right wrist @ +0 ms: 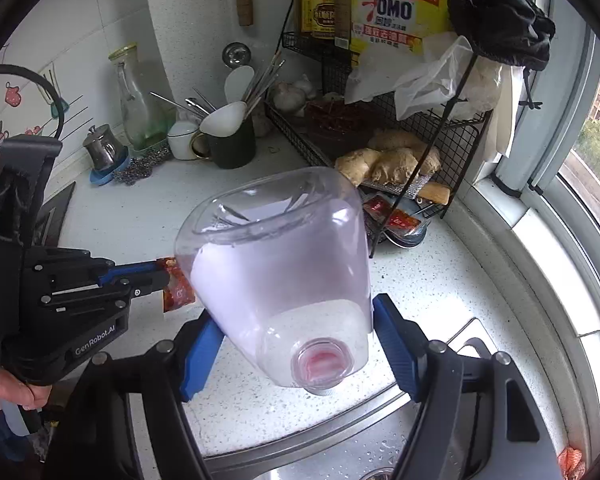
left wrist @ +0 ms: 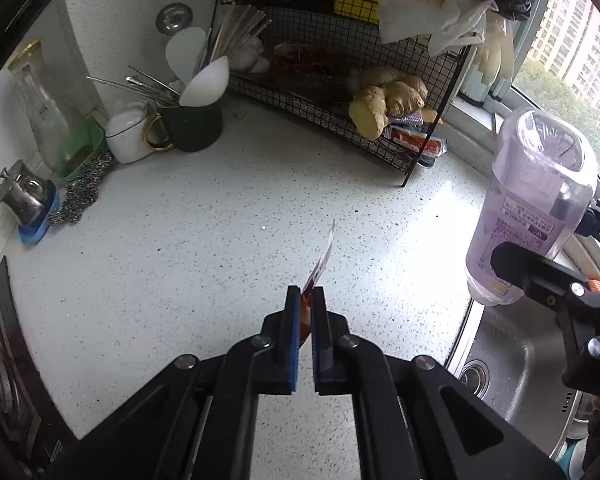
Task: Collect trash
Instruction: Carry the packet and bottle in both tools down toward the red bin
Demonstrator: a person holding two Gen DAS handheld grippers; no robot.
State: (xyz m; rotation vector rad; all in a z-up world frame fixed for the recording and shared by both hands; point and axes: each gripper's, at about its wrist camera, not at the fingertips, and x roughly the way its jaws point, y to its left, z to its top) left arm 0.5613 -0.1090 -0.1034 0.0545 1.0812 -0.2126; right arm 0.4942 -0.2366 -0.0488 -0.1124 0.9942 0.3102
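Observation:
A small red-orange sachet wrapper (left wrist: 323,258) sticks up edge-on from my left gripper (left wrist: 306,292), which is shut on its lower end above the speckled white counter (left wrist: 204,248). In the right wrist view the same wrapper (right wrist: 178,284) hangs from the left gripper (right wrist: 165,276) at the left. An empty clear plastic bottle (right wrist: 284,264) with a pale label lies between the blue pads (right wrist: 396,344) of my right gripper (right wrist: 298,310), neck towards the camera, base pointing away. The pads press on its sides. Seen from the left wrist, the bottle (left wrist: 532,200) hangs over the sink's edge.
A black wire rack (left wrist: 380,136) with ginger (left wrist: 388,100) and red sachets stands at the back right. A dark mug of utensils (left wrist: 192,124), a glass bottle (left wrist: 44,112) and a steel pot (left wrist: 24,196) line the back left. A steel sink (left wrist: 512,364) lies right, a stove (left wrist: 4,364) left.

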